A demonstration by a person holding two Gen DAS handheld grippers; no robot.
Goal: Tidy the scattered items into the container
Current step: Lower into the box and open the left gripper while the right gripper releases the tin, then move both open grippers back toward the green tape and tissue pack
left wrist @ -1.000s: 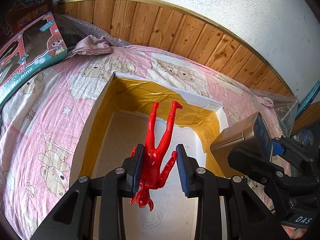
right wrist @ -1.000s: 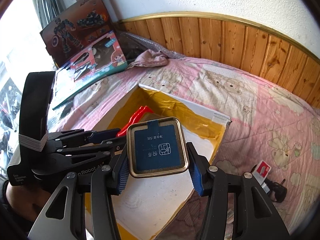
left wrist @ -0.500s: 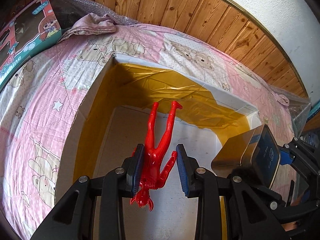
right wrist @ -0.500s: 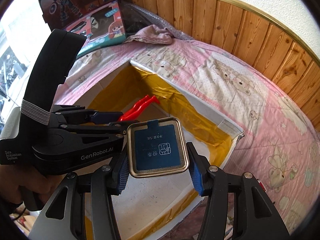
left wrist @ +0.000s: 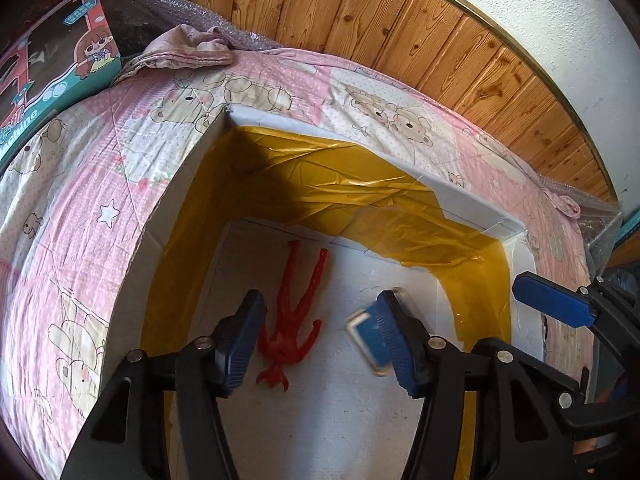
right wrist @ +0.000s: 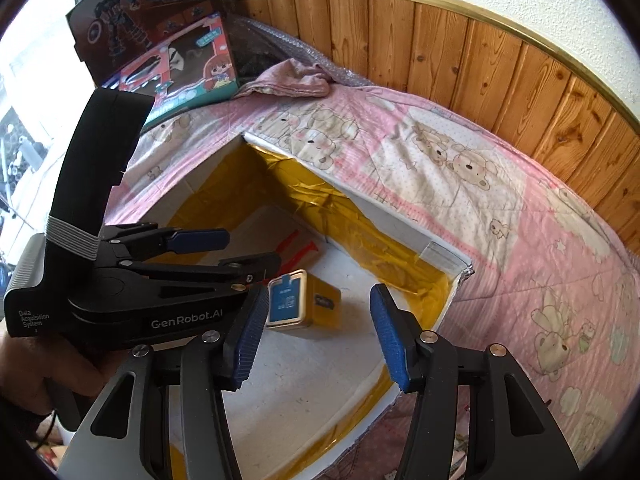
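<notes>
A: Where is the red figure in relation to the left hand-held gripper?

B: It lies flat on the white floor of the box, between and beyond the spread fingers, touching neither pad. That gripper is released and holds nothing.

A: And the right hand-held gripper?

B: Also released, jaws wide apart. The gold tin with the blue label sits in the box just past its fingertips, nearer the left pad, apart from both. In the left wrist view the tin is blurred, partly hidden behind the right finger.

A: How do the two things lie to each other?

B: Side by side on the box floor, the figure's legs pointing toward the far wall, the tin beside it; I cannot tell whether they touch.

A: What about edges and room?

B: Yellow-taped walls rise on the far, left and right sides. The floor near the grippers is bare. The box rests on a bed with a pink bear quilt, with wood panelling behind it.
</notes>
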